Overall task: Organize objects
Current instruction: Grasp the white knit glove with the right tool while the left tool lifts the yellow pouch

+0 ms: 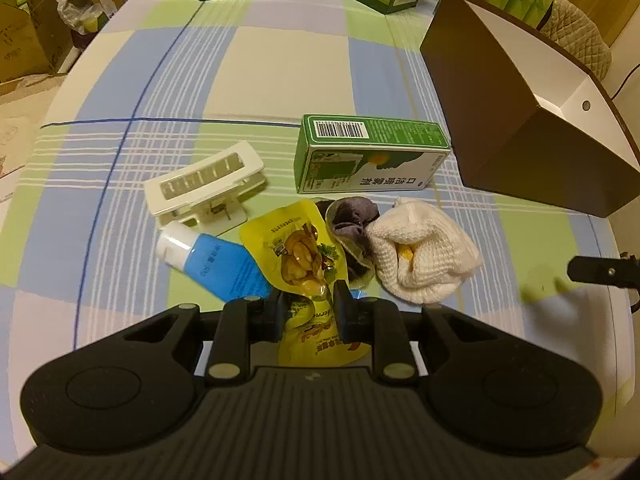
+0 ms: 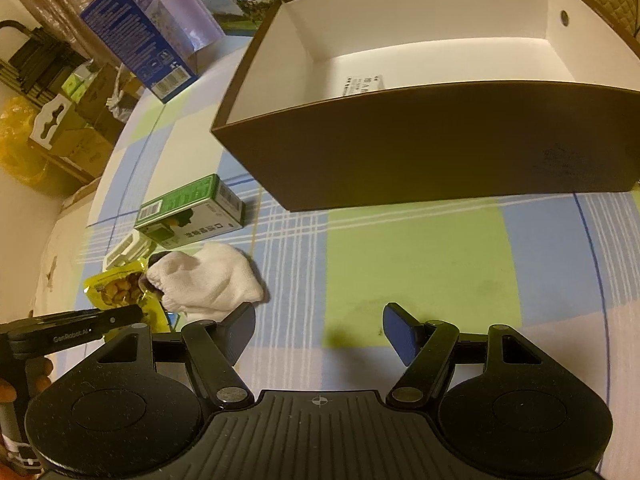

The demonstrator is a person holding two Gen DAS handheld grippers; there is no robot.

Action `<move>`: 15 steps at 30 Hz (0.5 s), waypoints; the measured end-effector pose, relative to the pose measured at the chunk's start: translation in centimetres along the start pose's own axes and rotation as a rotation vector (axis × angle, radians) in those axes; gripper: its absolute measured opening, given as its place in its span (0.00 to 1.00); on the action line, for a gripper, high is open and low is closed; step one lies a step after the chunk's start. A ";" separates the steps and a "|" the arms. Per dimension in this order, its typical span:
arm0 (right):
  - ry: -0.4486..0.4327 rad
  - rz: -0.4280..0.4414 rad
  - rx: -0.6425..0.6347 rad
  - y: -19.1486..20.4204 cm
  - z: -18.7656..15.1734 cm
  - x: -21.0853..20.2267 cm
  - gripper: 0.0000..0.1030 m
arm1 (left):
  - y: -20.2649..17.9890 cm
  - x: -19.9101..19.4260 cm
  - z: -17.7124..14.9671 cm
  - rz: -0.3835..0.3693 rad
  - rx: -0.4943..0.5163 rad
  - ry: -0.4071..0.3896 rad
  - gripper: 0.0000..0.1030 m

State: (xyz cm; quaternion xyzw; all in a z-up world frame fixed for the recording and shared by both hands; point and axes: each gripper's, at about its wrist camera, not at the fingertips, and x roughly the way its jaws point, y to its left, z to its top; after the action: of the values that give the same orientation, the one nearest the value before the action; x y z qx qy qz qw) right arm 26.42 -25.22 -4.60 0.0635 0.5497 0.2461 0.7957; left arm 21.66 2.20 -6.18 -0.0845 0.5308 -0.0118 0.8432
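Left gripper (image 1: 308,304): clenched on the near end of the yellow snack pouch (image 1: 298,256).
Right gripper (image 2: 318,332): jaws spread wide, nothing between them — above bare checked tablecloth (image 2: 408,256).
Around the pouch: blue tube (image 1: 218,262) touching its left side, white knit cloth (image 1: 420,250) to its right, green carton (image 1: 360,154) beyond.
Brown box (image 2: 400,140): open-topped — well apart from the pile.

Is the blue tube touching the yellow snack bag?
Touching. In the left wrist view, the blue tube lies right against the yellow snack bag, its flat end overlapping the bag's edge with no tablecloth showing between them.
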 end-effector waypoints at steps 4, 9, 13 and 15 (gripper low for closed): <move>0.002 0.040 -0.056 1.5 0.3 0.7 0.66 | 0.3 -1.4 -0.4 0.007 -0.011 -0.015 0.19; 0.007 0.103 -0.192 5.0 0.4 2.3 0.66 | 1.1 -3.0 -0.6 0.031 -0.035 -0.031 0.19; 0.012 0.127 -0.295 7.7 0.4 4.1 0.66 | 2.0 -3.8 -0.7 0.049 -0.062 -0.036 0.19; 0.013 0.125 -0.341 8.8 0.3 5.0 0.66 | 2.3 -4.1 -0.8 0.054 -0.073 -0.042 0.19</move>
State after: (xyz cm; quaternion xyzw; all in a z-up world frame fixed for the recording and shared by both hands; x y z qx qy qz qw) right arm 25.24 -15.17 -5.37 -0.0397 0.5002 0.3852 0.7745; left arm 18.98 4.78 -3.19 -0.1012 0.5151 0.0320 0.8506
